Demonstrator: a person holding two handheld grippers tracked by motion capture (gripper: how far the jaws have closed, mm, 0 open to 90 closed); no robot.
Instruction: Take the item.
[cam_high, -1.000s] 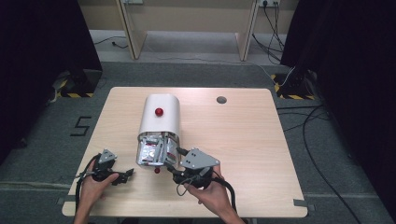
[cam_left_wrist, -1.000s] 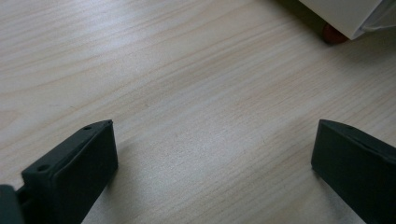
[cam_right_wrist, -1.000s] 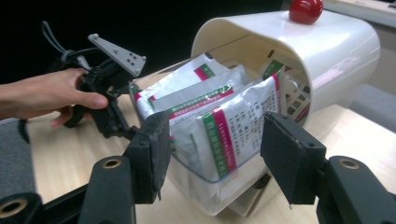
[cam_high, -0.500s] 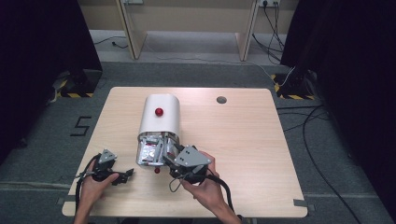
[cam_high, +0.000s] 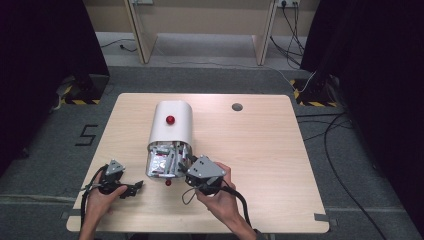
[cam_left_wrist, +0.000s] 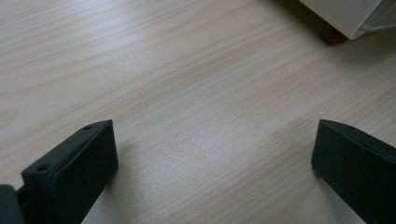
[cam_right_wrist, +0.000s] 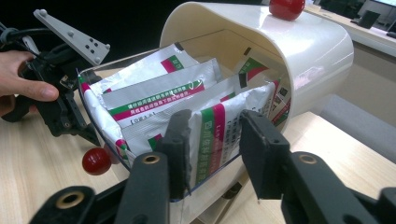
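— Item: right gripper?
— Jaws straddled one upright silver sachet at the open front of the white bread-bin-style box; whether they were clenched on it, I cannot tell. A red knob hung to their left.

— Item: left gripper?
— Released, jaws wide over bare wooden table; box corner beyond, upper right.

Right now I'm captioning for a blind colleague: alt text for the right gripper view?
The right gripper straddles a silver sachet standing in a clear drawer pulled out from a cream dome-topped box. At left, a hand holds the left gripper beside the drawer's red knob.
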